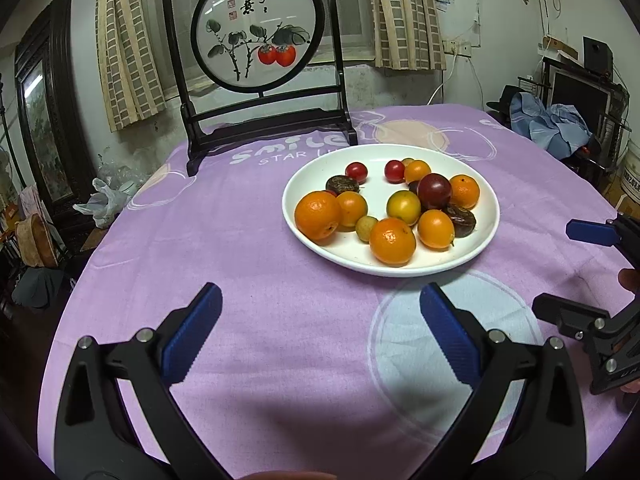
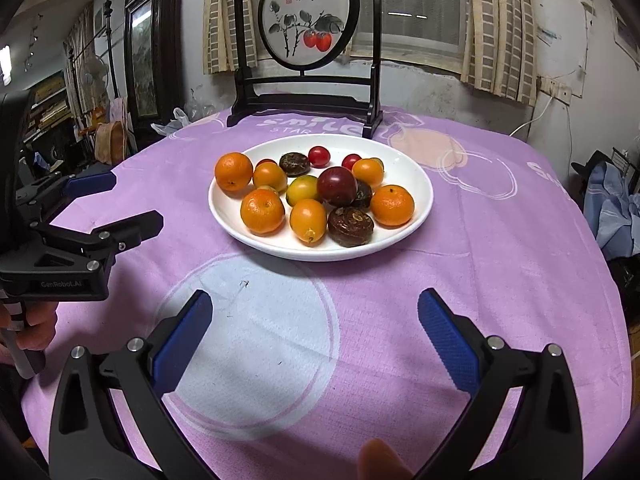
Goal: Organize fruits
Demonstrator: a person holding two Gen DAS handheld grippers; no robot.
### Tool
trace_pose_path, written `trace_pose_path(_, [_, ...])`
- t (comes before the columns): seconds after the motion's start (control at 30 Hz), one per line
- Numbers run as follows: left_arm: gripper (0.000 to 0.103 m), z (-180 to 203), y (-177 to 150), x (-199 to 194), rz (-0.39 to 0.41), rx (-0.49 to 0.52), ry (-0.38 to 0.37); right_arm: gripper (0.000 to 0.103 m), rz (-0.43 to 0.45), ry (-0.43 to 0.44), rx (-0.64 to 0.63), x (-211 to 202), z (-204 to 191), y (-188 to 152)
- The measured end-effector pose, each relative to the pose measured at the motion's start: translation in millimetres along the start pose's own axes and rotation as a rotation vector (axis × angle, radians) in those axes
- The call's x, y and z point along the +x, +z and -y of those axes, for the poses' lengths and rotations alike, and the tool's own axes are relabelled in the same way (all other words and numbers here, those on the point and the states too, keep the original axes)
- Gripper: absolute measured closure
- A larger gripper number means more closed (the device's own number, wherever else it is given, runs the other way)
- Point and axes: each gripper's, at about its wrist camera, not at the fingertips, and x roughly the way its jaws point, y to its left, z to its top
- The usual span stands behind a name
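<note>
Both grippers empty, jaws wide: left gripper, right gripper, hovering over purple cloth. Beyond them, white plate of mixed fruit. Mandarins firm, round, probably roll: grip across the middle. Cherry tomatoes look soft, go gentle.

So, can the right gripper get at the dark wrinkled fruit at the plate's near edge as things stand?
Probably yes. The right gripper is open and empty, with bare cloth between it and the white plate. The dark wrinkled fruit sits at the near rim, nothing on top.
</note>
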Motion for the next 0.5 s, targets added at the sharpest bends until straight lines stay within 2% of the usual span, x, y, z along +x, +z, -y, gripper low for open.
trace_pose_path(0.5, [0.002,6.6,-3.9,5.5,-0.016,0.019,-0.007,0.001,-0.005,-0.004,-0.008,0.3,-1.0,-1.9])
